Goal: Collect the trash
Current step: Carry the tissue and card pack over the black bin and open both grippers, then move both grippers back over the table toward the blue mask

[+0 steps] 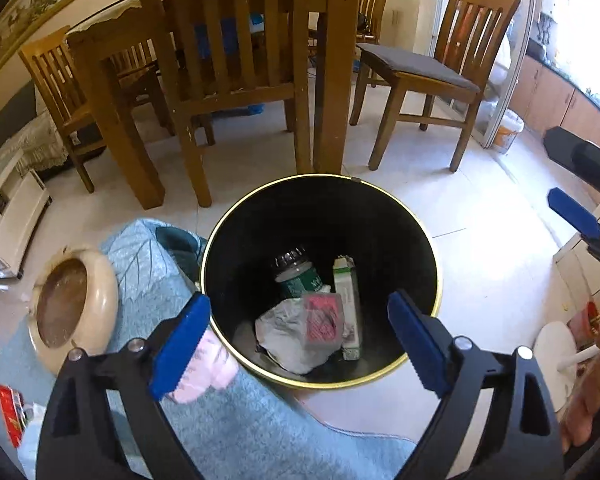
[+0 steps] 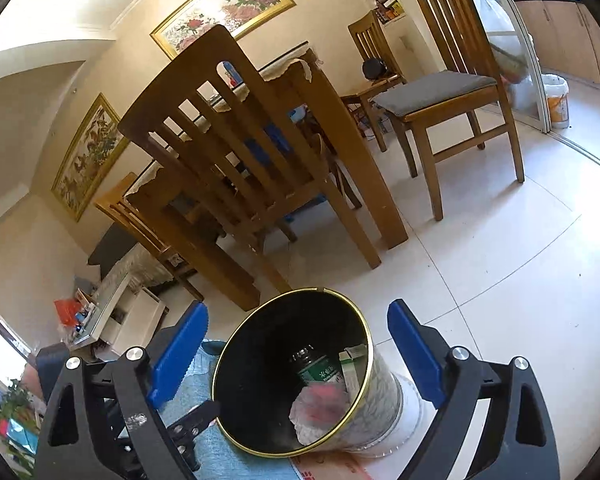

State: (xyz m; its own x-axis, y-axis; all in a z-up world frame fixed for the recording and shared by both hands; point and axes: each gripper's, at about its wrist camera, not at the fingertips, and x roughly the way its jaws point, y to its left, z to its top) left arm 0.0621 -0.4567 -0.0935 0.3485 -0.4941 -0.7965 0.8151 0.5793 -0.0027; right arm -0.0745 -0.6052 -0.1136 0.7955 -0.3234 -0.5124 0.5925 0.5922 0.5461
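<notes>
A black bin with a gold rim (image 1: 228, 216) stands on the floor in front of me. Inside lie a green-labelled bottle (image 1: 298, 274), a white carton (image 1: 350, 304), crumpled white paper (image 1: 284, 334) and a red-patterned wrapper (image 1: 323, 322). My left gripper (image 1: 298, 344) is open and empty, its blue pads straddling the bin's near rim from above. In the right wrist view the bin (image 2: 260, 328) shows the same bottle (image 2: 320, 368) and wrapper (image 2: 324, 398). My right gripper (image 2: 296, 354) is open and empty above the bin; it also shows at the right edge of the left wrist view (image 1: 572, 210).
A wooden dining table leg (image 1: 332, 80) and chairs (image 1: 236, 76) stand just behind the bin. Another chair with a grey cushion (image 1: 416, 66) is to the right. A light blue rug (image 1: 236, 420) lies under my left gripper, with a cream bowl-shaped pot (image 1: 74, 308) to the left.
</notes>
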